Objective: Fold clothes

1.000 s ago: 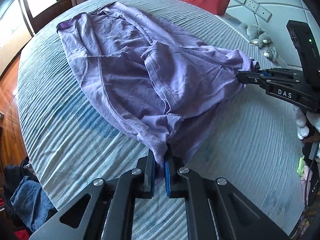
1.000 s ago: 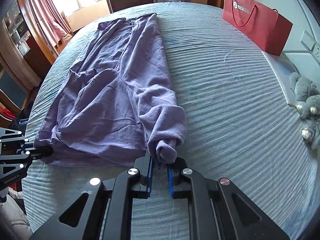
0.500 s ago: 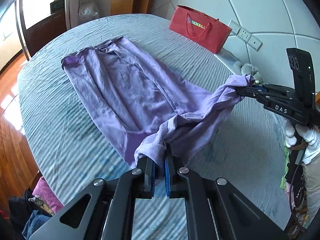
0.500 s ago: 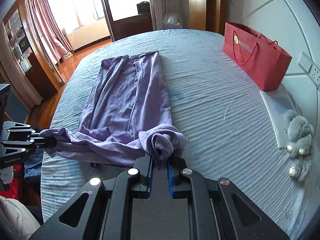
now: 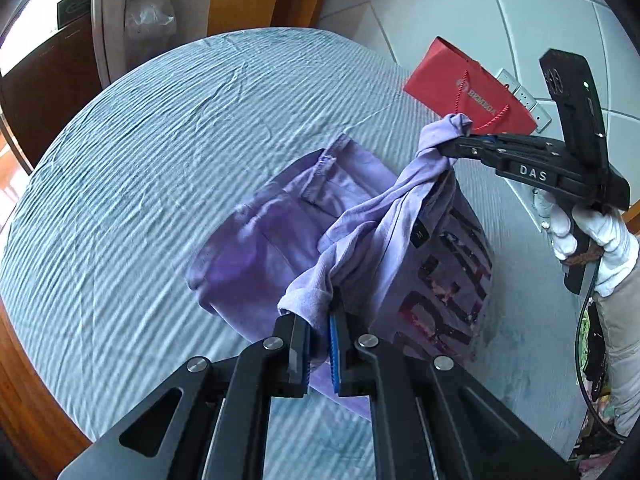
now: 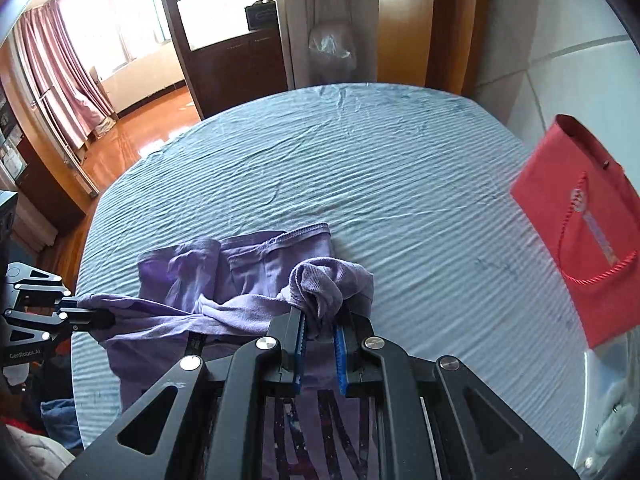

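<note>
Left gripper [image 5: 319, 334] clamped on one bunched corner of purple shirt [image 5: 280, 248]; right gripper [image 6: 320, 340] clamped on the other. Shirt lifted at near edge, far part lying doubled on striped bed [image 6: 360, 168], printed side hanging below. Risk judged: cloth twisted into a rope between grips, likely to set a crooked fold; thin bite possibly slipping. Red paper bag [image 6: 580, 240] at bed's edge, contents not visible

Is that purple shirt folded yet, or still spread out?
Partly folded: the purple shirt hangs bunched from both grippers, its far end on the bed.
</note>
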A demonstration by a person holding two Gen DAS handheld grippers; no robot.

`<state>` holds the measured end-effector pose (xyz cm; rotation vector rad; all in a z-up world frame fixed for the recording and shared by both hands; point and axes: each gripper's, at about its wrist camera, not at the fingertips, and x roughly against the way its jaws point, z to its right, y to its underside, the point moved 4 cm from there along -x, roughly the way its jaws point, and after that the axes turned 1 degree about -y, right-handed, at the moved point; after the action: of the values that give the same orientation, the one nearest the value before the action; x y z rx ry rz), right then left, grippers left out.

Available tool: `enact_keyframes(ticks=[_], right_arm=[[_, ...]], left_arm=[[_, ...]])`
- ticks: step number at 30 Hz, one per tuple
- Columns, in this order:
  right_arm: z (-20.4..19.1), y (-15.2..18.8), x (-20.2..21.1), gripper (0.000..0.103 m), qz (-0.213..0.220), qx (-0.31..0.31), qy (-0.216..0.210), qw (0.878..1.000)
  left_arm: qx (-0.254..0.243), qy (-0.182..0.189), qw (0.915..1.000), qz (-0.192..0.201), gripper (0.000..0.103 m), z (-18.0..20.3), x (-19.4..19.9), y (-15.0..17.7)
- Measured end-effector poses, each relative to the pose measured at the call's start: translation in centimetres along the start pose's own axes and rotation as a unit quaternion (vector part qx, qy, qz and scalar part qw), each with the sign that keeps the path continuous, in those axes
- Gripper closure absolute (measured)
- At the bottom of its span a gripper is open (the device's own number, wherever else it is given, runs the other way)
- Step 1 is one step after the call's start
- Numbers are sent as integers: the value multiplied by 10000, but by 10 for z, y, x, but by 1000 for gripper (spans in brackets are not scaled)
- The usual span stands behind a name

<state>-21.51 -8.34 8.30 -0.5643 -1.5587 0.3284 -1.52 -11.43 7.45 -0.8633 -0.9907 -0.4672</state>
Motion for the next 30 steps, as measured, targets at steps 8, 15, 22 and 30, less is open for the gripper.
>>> enact_keyframes(ticks=[8, 15, 22, 30], right_arm=[[0, -39, -78, 75, -544, -350, -71, 9979], [10, -19, -16, 43, -50, -1001, 74, 9949], [-24, 94, 54, 43, -52, -1934, 248, 9808], [-76, 179, 56, 43, -52, -3614, 249, 9320]], left_arm=[[198, 334, 9983, -436, 92, -48, -27, -16], [-335, 22, 9993, 148, 24, -41, 34, -26], [-1638, -183, 9863, 86, 24, -6, 20, -18], [-2729, 247, 9608, -428, 26, -9, -25, -18]])
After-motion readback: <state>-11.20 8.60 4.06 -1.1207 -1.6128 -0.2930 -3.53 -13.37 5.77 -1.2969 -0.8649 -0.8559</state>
